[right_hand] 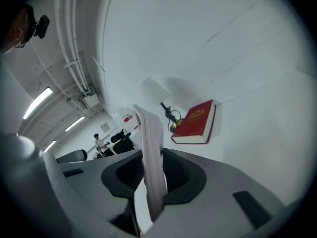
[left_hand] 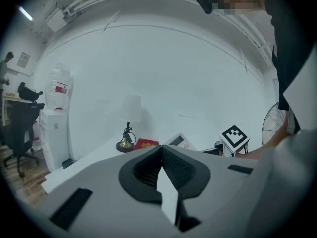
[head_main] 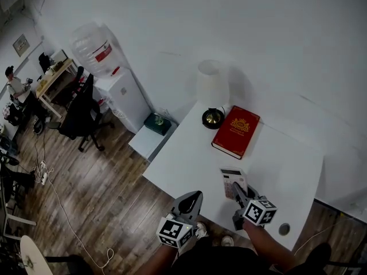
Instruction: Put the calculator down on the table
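Observation:
A pale calculator (head_main: 231,180) hangs just over the near part of the white table (head_main: 287,159), tilted, and my right gripper (head_main: 236,191) is shut on its near end. In the right gripper view the calculator (right_hand: 148,152) stands edge-on between the dark pads. My left gripper (head_main: 193,197) sits at the table's front edge, left of the calculator, with its jaws together and nothing in them. From the left gripper (left_hand: 161,150) view, the calculator (left_hand: 179,141) and the right gripper's marker cube (left_hand: 234,138) show beyond its tips.
A red book (head_main: 235,130) lies at the back of the table beside a white-shaded lamp (head_main: 212,90). A round hole (head_main: 284,229) marks the table's near right corner. Left of the table stand a low white box (head_main: 150,137), a water dispenser (head_main: 117,87) and an office chair (head_main: 80,112).

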`<state>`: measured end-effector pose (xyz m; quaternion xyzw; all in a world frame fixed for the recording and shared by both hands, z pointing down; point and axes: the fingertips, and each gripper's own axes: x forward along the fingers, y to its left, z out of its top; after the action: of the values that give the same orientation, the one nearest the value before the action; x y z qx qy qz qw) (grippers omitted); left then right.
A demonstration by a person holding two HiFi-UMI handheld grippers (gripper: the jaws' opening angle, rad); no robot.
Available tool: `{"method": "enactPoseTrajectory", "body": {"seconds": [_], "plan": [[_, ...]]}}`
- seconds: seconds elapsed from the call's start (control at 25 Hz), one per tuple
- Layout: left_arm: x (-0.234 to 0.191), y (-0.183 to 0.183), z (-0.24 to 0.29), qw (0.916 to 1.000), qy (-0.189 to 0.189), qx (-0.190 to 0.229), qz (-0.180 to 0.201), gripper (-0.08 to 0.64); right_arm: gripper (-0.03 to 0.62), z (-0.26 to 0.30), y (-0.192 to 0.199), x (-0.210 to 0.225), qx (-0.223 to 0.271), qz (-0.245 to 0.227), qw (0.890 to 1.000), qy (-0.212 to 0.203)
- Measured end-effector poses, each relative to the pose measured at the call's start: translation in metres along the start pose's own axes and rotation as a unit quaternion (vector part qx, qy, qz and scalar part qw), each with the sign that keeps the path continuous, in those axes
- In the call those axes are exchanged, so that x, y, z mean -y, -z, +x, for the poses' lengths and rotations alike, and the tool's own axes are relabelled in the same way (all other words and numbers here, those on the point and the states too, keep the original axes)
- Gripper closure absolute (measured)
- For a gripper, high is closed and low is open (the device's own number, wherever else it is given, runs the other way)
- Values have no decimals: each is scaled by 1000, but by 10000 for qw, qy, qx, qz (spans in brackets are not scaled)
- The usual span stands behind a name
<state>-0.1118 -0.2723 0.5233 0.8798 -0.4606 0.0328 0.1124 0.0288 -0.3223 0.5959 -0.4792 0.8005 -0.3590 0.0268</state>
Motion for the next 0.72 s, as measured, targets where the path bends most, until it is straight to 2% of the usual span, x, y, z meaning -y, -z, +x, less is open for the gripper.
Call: {"method": "enactPoseTrajectory", "body": {"seconds": [0.36,0.72], "plan": [[-7,13,-4,9998,-47,-109,-159,540,476,13,44,43,-449,428,9969,487],[-7,14,-2,9997,-13,-93,-214,540,476,14,74,61,-783,612,9928,674]]}}
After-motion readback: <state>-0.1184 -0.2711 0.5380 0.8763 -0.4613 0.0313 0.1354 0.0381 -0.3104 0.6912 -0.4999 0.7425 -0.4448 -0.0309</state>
